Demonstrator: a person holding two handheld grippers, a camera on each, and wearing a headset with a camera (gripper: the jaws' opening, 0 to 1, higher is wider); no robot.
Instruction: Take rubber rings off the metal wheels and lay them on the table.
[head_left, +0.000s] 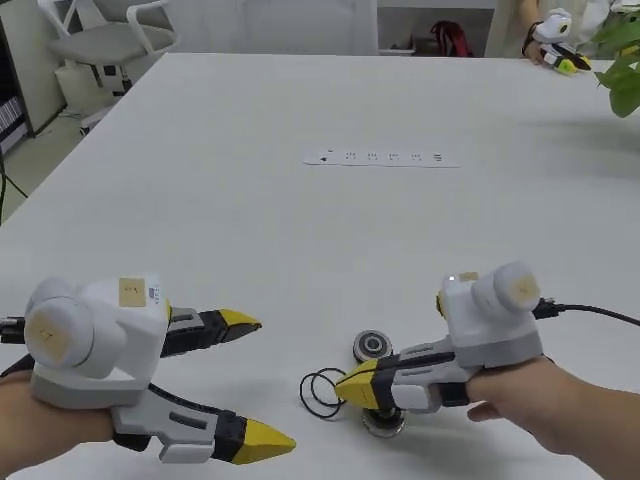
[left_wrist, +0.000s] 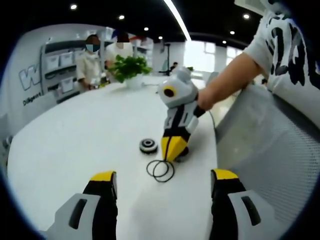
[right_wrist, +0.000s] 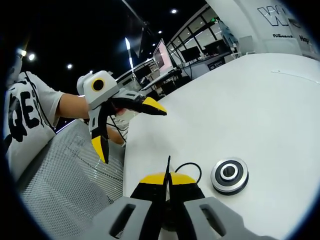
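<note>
Tabletop (head_left: 300, 230) white and mostly bare; the work sits at the near edge.

Right tongs (head_left: 352, 386) are low over the tabletop with the jaws drawn together. In the right gripper view a thin black sliver stands up between the tips. We take it for the edge of one of the rubber rings (head_left: 320, 393). Two black loops lie overlapped on the tabletop, touching those tips.

One metal wheel (head_left: 383, 422) sits directly beneath the right tongs, partly hidden. We cannot tell whether it carries a ring. The second wheel (head_left: 372, 346) lies flat just beyond, apart from the loops, and its dark outer band is likely its ring.

Left tongs (head_left: 255, 380) hang well to the left, pointed toward the rings. The jaws are spread wide with nothing between them.

Our judgement is that this is the laying-down step, with a ring off its wheel and set beside another. The next move calls for the right tongs to part so the loop drops flat, clear of the wheel. After that comes the second wheel, which looks to want both tongs: one to pin the hub, the other to hook under the band and peel outward. The rubber is thin and may snap back or cling to a tip.
</note>
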